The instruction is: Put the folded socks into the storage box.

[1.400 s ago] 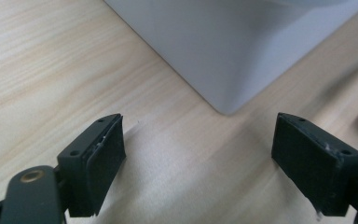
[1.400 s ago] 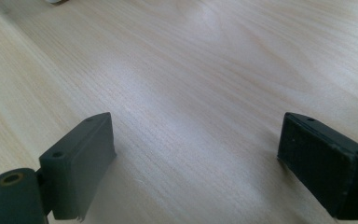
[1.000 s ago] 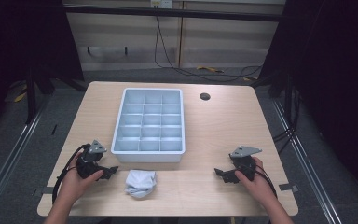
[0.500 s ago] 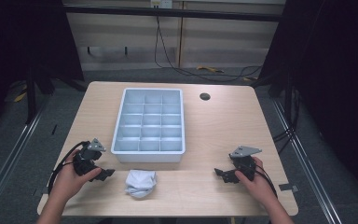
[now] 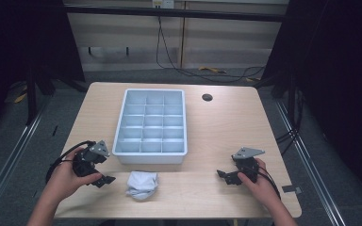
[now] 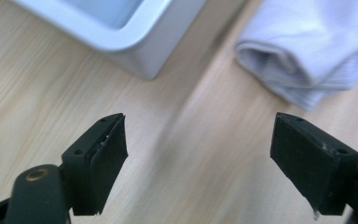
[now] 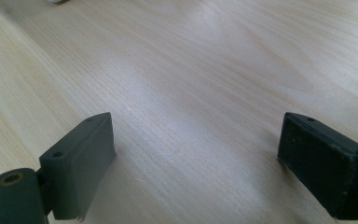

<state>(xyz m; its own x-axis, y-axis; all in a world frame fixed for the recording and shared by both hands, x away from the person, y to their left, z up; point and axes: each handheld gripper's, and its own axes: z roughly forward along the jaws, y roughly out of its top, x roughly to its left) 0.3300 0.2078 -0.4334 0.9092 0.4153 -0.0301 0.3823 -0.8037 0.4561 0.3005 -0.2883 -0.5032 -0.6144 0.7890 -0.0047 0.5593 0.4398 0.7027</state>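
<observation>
High view, white folded cloth [image 5: 141, 184] on the table [image 5: 217, 127] just below the compartment tray [image 5: 152, 123], left gripper [image 5: 104, 180] beside it (jaws wide apart, empty), right gripper [image 5: 222, 175] well apart, jaws likewise spread, holding nothing.

- The high view looks forward and down from above my side of the table [image 5: 217, 136], far enough back to take in the whole top and the floor beyond.
- The left gripper view rides low and close on my left gripper [image 6: 198, 154], facing the compartment tray [image 6: 135, 42] corner and the folded white cloth [image 6: 317, 51] — both also seen from the high view.
- The right gripper view sits just above the bare wood on my right gripper [image 7: 196, 158] — very near.
</observation>
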